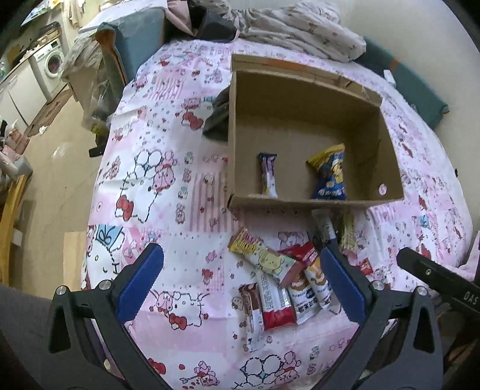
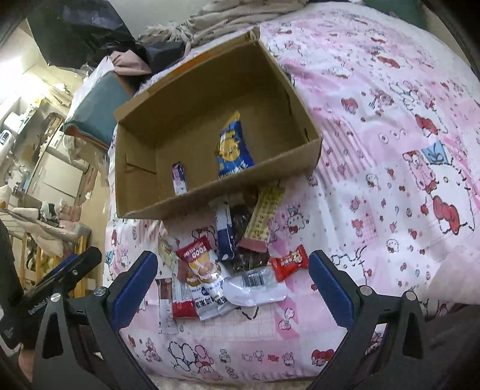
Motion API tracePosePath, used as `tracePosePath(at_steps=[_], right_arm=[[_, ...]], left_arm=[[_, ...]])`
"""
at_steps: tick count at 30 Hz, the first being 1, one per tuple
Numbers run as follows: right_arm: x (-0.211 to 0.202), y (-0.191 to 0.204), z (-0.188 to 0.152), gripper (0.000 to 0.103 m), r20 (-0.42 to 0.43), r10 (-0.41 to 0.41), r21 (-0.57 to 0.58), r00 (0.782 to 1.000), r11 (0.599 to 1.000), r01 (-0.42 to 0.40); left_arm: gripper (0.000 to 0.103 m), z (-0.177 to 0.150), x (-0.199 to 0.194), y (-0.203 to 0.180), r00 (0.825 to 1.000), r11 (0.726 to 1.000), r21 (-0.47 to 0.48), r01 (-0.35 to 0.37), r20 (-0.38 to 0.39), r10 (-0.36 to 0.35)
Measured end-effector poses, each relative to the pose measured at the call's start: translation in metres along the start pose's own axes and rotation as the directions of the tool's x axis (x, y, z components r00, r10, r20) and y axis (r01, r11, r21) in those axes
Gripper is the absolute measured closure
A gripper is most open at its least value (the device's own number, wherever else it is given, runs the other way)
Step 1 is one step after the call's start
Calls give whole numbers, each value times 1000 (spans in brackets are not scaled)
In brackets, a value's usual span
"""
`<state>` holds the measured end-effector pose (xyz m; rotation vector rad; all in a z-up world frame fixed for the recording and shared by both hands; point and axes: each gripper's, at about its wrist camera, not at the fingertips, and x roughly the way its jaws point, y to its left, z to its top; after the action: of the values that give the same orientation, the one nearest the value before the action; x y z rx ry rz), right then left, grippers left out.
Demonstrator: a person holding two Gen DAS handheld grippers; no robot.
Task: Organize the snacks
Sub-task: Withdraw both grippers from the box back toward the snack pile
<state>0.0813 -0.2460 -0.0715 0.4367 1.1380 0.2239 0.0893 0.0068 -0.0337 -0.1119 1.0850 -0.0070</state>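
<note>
An open cardboard box [image 1: 300, 114] [image 2: 210, 90] lies on the pink patterned bedspread. Inside it are a blue and yellow snack bag [image 1: 330, 174] [image 2: 234, 147] and a slim purple and white bar [image 1: 268, 175] [image 2: 179, 178]. In front of the box lies a loose pile of snack packets [image 1: 279, 276] [image 2: 228, 261], among them a yellow boxed bar [image 1: 258, 255], a long yellow stick [image 2: 265, 219] and a small red candy [image 2: 290, 262]. My left gripper [image 1: 243, 279] hangs open above the pile. My right gripper [image 2: 232, 285] is open over the same pile, holding nothing.
Bedding and clothes [image 1: 288, 27] are heaped behind the box. A dark cloth [image 1: 219, 117] lies at the box's left side. The bed's left edge drops to a floor with a washing machine [image 1: 51, 66] and furniture. The other gripper's black body [image 1: 441, 279] shows at the right.
</note>
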Motion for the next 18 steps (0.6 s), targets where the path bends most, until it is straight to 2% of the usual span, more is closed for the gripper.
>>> tracePosePath(at_steps=[9, 13, 16, 18], right_arm=[[14, -13, -5, 0, -70, -126, 22, 990, 992, 128], [17, -21, -4, 0, -82, -141, 51, 987, 988, 145], [17, -25, -3, 0, -84, -136, 74, 987, 987, 143], [19, -26, -2, 0, -91, -133, 80, 987, 987, 141]], left_arm=[[3, -12, 29, 8, 992, 999, -25, -39, -120, 35], [6, -16, 40, 14, 985, 997, -33, -70, -161, 64], [22, -22, 50, 17, 976, 997, -43, -61, -214, 51], [27, -27, 58, 15, 966, 998, -39, -44, -256, 32]])
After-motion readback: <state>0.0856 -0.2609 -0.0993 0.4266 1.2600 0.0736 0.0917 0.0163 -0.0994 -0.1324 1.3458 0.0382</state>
